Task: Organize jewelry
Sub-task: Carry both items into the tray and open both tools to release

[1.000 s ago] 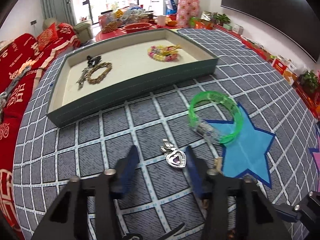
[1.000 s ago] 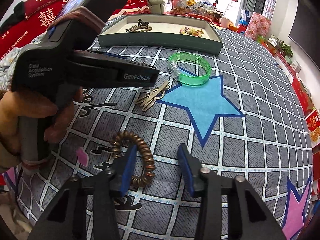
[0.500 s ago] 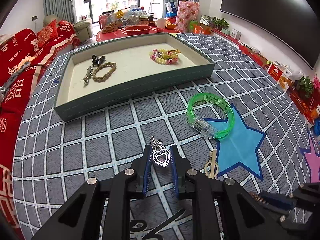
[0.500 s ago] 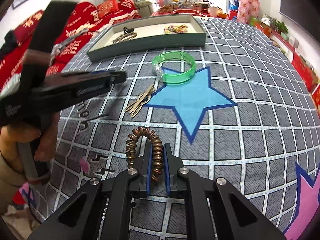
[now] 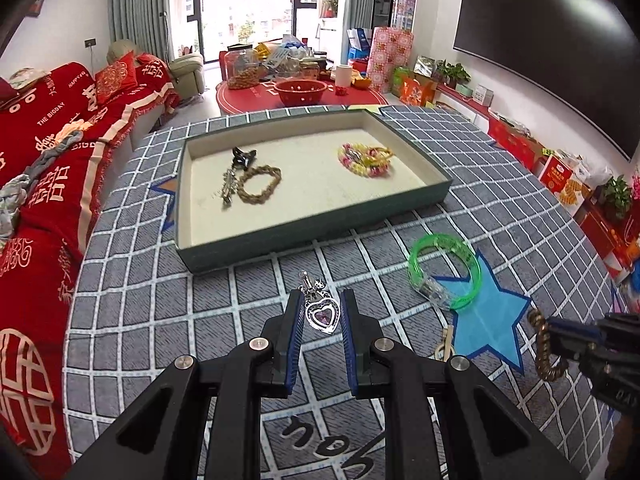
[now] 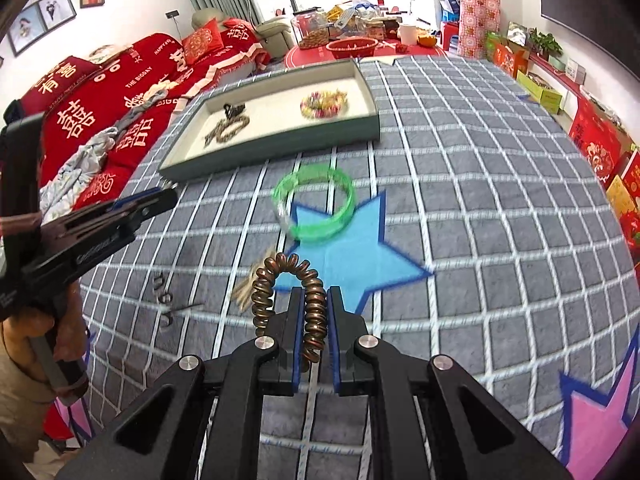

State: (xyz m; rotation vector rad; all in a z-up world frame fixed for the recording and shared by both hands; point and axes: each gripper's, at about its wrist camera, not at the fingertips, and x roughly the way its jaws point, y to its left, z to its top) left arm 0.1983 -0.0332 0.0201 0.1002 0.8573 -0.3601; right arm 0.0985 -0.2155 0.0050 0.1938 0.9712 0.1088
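A: What sits farthest left?

B: A red sofa (image 5: 44, 168) runs along the left edge of the checked cloth (image 5: 132, 304). Next comes the tray (image 5: 312, 226), a shallow green box with a pale floor, lying on the cloth.

A: And inside the tray?

B: On its left side lie a black clip (image 5: 243, 157), a silver chain (image 5: 229, 190) and a rope bracelet (image 5: 259, 184), close together. Toward its right side rests a bead bracelet (image 5: 365, 159) in yellow and pink.

A: What does the left gripper do?

B: The left gripper (image 5: 320, 314) is clamped on a heart pendant (image 5: 322, 315). The pendant stands between the blue pads (image 5: 298, 332), its clasp pointing up toward the tray, and it is off the cloth.

A: What lies to the right of it?

B: A green bangle (image 5: 445, 271) lies on the cloth, partly over a blue star (image 5: 488, 322). Just below the bangle, at the star's left edge, is a pale hair clip (image 5: 445, 345).

A: And the right gripper?

B: The right gripper (image 6: 315, 322) is closed on a coil bracelet (image 6: 288, 292). One side of the copper coil is pinched between the pads; the rest arches up and to the left, free of the cloth. In the left view the same bracelet hangs at the far right edge.

A: Anything else in the right view?

B: At its left edge a hand (image 6: 48, 340) grips the handle of the left gripper. Far right, a pink star (image 6: 600, 420) is printed on the cloth.
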